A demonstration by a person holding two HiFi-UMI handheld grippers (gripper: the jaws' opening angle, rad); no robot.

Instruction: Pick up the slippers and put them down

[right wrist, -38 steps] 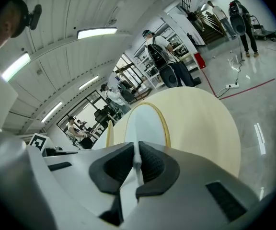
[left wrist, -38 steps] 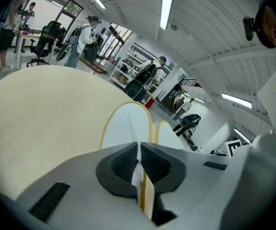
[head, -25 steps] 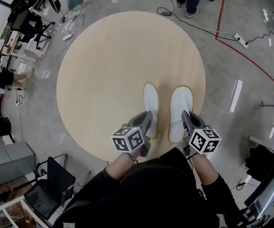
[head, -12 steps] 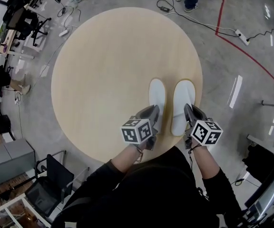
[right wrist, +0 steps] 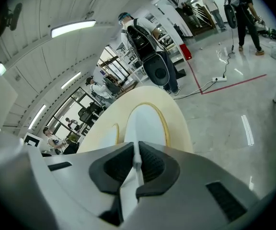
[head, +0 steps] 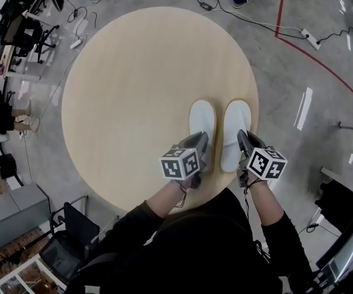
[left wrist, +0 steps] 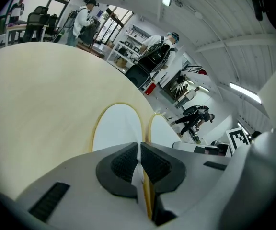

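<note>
Jaws are clamping nearly closed on the heel edges. Round table (head: 133,84) is lying under both: left slipper (head: 201,116) in left gripper (left wrist: 139,150), right slipper (head: 236,122) in right gripper (right wrist: 137,159). Pick-up looks done; I'm judging set-down and release as pending.

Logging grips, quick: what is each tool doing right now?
Left tool: shut on the left slipper.
Right tool: shut on the right slipper.

Left gripper (head: 201,143) clamped left slipper (head: 201,115) heel, right gripper (head: 242,138) clamped right slipper (head: 236,121) heel; both pointed 12 o'clock, nose-down, forearms in from 6.
</note>
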